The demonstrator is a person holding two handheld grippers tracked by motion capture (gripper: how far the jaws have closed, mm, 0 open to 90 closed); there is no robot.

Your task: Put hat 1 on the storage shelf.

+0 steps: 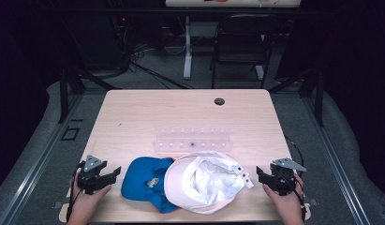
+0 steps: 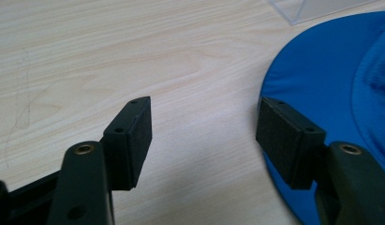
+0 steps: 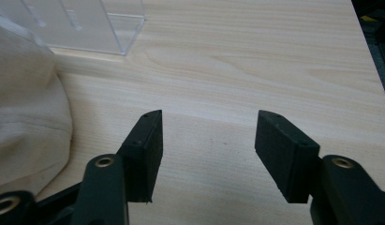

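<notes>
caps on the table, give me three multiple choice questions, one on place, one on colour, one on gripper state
1. Where does the white cap lie?
A. at the table's far edge
B. on the near part, overlapping the blue cap
C. on the clear rack

2. What colour is the cap nearest the left gripper?
A. blue
B. red
C. black

3. How is the right gripper?
A. shut on the white cap
B. shut on the rack
C. open, holding nothing

Key:
1 B: the high view shows its edge lying over the blue cap.
2 A: the blue cap lies beside the left gripper's jaw.
3 C: bare table shows between its jaws.
</notes>
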